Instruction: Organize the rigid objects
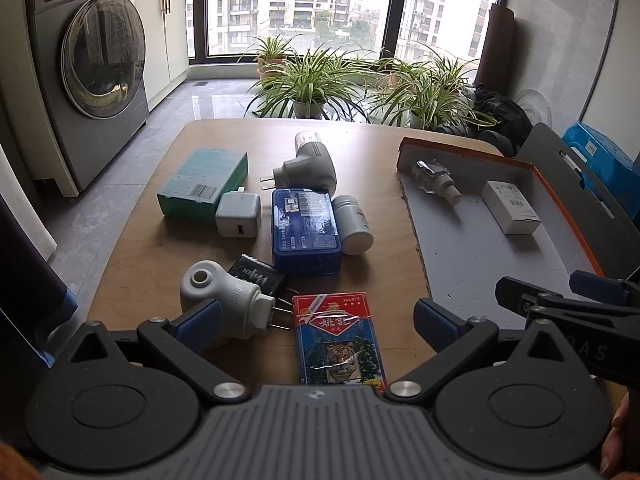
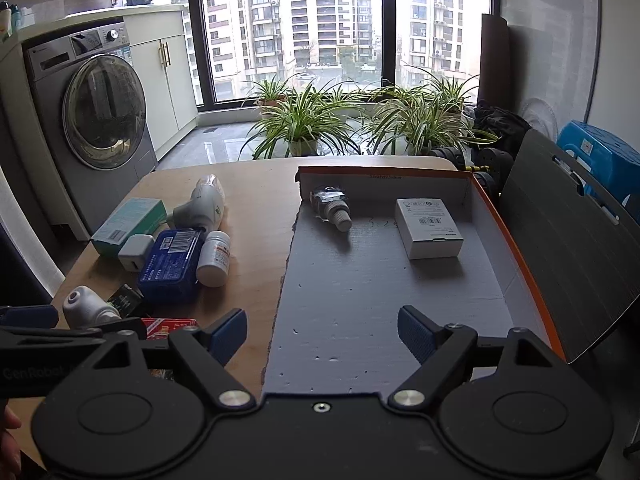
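While both tools hang with their jaws spread wide and nothing between them, the sorting looks to be between picks: two things already lie in the tray, the rest wait on the desk. The left tool (image 1: 316, 320) hovers at the near edge of the desk, straddling a red and blue card pack (image 1: 338, 338) printed with a tiger, "No.975" and Chinese characters. Its left pad sits just in front of a white plug-in heater (image 1: 224, 300) whose prongs point toward the pack. The right tool (image 2: 322, 334) hangs over the near end of the shallow orange-rimmed tray (image 2: 520, 264), which fills the right side of the desk.

Judging by position, the card pack is the likeliest next pick; that calls for lowering the left tool, closing across the pack's narrow sides, then carrying it right into the tray's bare grey floor. The heater's prongs lie close, so the closing pad should stay clear of them.

Behind the heater lies a black adapter (image 1: 258, 278) with white lettering too blurred to read. Toward the middle sit a blue case (image 1: 306, 232) with a dense printed label, a white pill bottle (image 1: 354, 224), a white USB charger (image 1: 239, 220), a teal carton (image 1: 202, 182) showing a barcode, and a second plug-in heater (image 1: 306, 164). In the tray's far end rest a clear refill bottle (image 2: 332, 206) and a white box (image 2: 430, 228) with a barcode label; handwritten digits mark the floor between them, and the left tool's body reads "GenRobot".
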Demonstrator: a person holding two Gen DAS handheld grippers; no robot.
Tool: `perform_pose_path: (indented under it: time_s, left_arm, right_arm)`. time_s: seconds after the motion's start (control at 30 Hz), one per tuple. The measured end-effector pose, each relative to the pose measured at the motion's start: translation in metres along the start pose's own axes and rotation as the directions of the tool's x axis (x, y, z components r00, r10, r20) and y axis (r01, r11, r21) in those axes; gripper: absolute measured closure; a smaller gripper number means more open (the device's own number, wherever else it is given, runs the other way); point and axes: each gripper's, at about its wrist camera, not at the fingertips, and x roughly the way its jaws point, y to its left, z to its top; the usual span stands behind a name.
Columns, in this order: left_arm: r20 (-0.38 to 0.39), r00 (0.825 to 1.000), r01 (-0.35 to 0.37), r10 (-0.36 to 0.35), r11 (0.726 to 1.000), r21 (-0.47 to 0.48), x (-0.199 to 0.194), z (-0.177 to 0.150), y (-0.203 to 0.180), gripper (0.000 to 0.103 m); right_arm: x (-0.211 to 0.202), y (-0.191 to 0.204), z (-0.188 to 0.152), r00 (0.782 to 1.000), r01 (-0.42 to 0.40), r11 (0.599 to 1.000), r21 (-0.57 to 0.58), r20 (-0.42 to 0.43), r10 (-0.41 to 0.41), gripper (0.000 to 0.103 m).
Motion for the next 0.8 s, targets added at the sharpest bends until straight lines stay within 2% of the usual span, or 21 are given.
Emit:
perform_pose_path:
  time_s: [0.8]
  left_arm:
    - [-0.014, 1.0, -0.007, 0.007, 0.999, -0.049, -0.003, -0.028, 0.049, 0.0]
  right_arm:
    - [0.004, 0.036, -0.018, 0.996, -0.086, 0.994, -0.071, -0.045, 0.083, 0.006]
